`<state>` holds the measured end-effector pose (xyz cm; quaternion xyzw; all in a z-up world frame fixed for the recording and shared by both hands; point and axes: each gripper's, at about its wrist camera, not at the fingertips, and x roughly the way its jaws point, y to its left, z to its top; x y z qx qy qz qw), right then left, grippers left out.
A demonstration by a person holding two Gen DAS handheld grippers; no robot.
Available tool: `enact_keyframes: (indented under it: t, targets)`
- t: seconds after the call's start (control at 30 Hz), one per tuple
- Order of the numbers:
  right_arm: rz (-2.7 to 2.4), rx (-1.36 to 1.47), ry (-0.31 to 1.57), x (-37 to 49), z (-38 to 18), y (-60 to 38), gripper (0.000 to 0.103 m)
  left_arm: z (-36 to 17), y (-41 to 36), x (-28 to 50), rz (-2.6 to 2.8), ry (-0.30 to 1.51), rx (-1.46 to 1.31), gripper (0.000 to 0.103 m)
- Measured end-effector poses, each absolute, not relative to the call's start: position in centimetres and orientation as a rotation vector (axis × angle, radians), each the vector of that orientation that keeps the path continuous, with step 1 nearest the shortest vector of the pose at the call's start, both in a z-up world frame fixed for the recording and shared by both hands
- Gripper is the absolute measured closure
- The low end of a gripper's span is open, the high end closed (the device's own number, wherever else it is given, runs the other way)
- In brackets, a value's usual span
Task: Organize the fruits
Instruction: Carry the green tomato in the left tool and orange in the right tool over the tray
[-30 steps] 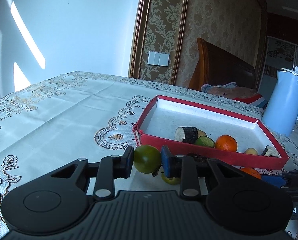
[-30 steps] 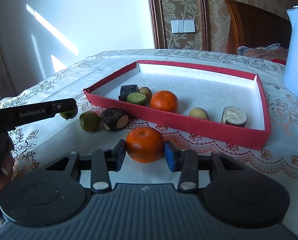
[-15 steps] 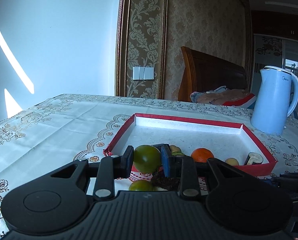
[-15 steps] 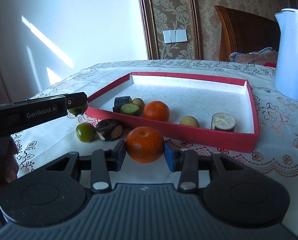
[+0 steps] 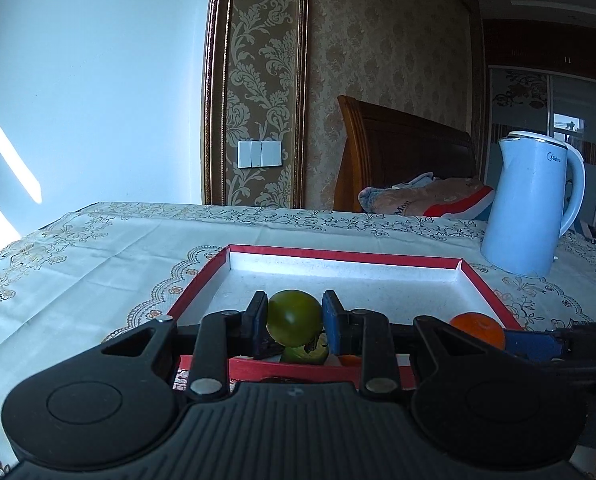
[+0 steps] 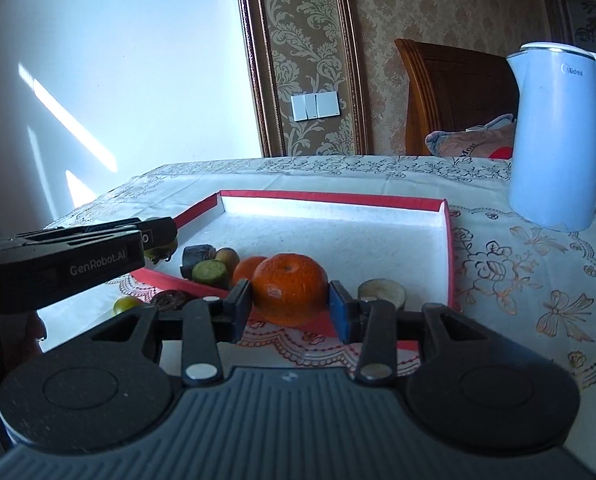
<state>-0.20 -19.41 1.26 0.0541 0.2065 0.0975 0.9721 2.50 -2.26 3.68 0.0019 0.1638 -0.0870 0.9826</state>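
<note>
Damask wallpaper and a wooden headboard (image 5: 405,152) stood behind the table (image 5: 98,256), which wore a white cloth with gold floral print. On it lay a shallow red tray (image 6: 449,256) with a white floor, and past its far right corner stood a pale blue kettle (image 6: 557,136).

We had the left gripper (image 5: 294,320) clamped on a green round fruit (image 5: 294,317), its fingers (image 5: 256,322) pressed to both sides of it, held in the air just over the near rim of the tray (image 5: 298,368). Our right gripper (image 6: 290,300) was closed on an orange (image 6: 289,288) in the same way, raised above the tray's near edge; from the left wrist view that orange (image 5: 477,328) showed off to the right.

Inside the tray, near its left front corner, we saw a dark chunk (image 6: 197,255), a green cut slice (image 6: 210,271), a small brownish fruit (image 6: 226,257) and a second orange (image 6: 246,269) bunched close together. Further right sat a pale cut slice with dark skin (image 6: 381,291) (partly hidden by the right fingers).

Outside the tray, on the cloth in front of its near wall, lay a small green fruit (image 6: 125,304) and beside it a dark piece (image 6: 172,300), possibly another cut chunk, though the view was too cramped for us to be sure.
</note>
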Motion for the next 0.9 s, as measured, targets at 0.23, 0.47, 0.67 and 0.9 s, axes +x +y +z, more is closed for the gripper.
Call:
enact_keyframes:
  t: [0.23,0.47,0.67,0.9]
  targets:
    - [0.151,0.098,0.424,2.3,1.6,-20.8,0.064,3.2,-3.8,4.5,-0.171,0.351,0.022,0.075]
    - [0.131,0.093,0.432,3.9,1.3,-21.2,0.064,3.4,-4.4,5.7,-0.146,0.352,0.031,0.075]
    - [0.123,0.085,0.442,4.5,0.7,-21.1,0.064,3.0,-4.5,6.8,-0.117,0.367,0.026,0.075]
    - [0.116,0.071,0.444,5.2,0.3,-20.8,0.064,2.5,-4.9,7.9,-0.096,0.382,0.038,0.075]
